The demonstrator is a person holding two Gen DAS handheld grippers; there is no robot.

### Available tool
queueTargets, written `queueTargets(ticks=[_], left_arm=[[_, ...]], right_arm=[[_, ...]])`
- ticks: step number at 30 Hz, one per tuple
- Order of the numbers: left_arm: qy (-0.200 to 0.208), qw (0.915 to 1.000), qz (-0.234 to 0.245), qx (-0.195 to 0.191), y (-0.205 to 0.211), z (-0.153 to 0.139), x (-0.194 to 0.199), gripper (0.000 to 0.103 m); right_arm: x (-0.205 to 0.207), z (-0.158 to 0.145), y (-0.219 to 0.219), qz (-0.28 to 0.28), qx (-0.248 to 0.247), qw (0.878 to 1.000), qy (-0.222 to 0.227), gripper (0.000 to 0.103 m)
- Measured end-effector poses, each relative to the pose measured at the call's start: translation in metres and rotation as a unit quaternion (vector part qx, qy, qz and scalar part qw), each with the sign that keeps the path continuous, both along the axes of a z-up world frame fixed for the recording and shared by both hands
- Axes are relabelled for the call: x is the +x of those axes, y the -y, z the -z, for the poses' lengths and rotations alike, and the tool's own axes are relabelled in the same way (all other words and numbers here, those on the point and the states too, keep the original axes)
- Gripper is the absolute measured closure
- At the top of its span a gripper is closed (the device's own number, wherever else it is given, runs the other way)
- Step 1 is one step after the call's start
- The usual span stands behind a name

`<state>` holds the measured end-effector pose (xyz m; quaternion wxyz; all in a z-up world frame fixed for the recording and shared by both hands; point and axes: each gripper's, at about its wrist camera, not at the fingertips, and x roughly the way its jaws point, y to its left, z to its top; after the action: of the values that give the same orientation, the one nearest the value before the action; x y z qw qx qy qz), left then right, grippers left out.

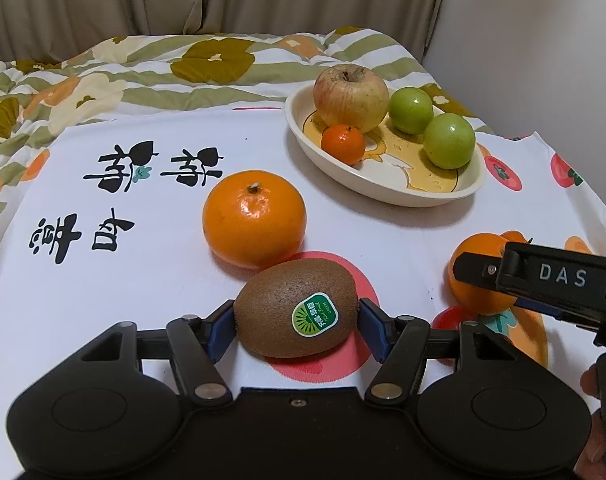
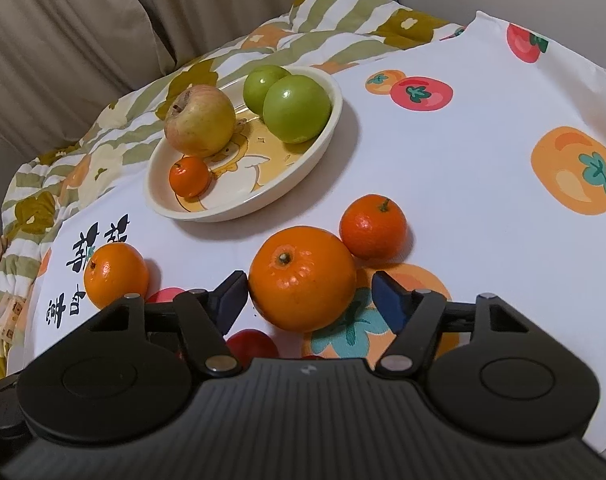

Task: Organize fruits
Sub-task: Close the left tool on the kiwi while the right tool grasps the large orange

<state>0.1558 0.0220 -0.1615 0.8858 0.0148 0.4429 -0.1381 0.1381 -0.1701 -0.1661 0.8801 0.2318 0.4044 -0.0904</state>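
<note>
Fruits lie partly in a cream plate (image 1: 303, 136) and partly loose on the printed white cloth (image 1: 143, 272) over the table. In the plate sit a blotchy apple (image 1: 350, 97), two green fruits (image 1: 410, 105) touching each other, and a small mandarin (image 1: 342, 145) just in front of the apple.

On the cloth, the left gripper (image 1: 297, 322) has its blue pads pressed against both ends of a kiwi (image 1: 297, 308) with a green sticker; whether the kiwi is lifted cannot be told. A large orange (image 1: 254, 219) sits just behind the kiwi, almost touching it.

The right gripper (image 2: 309, 296) stands wide around another orange (image 2: 302, 278): its left pad is at the peel, its right pad clear of it. In the left wrist view this orange is half hidden behind the gripper's finger. A smaller mandarin (image 2: 373, 227) touches that orange from behind. The kiwi is out of sight in the right wrist view.
</note>
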Motion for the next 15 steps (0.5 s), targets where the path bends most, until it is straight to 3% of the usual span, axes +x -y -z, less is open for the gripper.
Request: queueTargets(ticks=[4,7,15], left_arm=[[-0.001,1.0000,-0.003,0.002,-0.004,-0.001,-0.003,0.035],[-0.003,1.0000,-0.008,0.004,-0.007,-0.001,-0.005,0.035],[0.002,0.9998,-0.018,0.003,-0.016,-0.012,-0.011,0.035]], right_arm=[[0.004,0.000,-0.001,-0.005,-0.004,1.000,0.001,0.020],[0.007,0.000,-0.002,-0.013,-0.005,1.000,-0.001,0.028],[0.008,-0.005,-0.009,-0.027,-0.024,0.999,-0.004,0.030]])
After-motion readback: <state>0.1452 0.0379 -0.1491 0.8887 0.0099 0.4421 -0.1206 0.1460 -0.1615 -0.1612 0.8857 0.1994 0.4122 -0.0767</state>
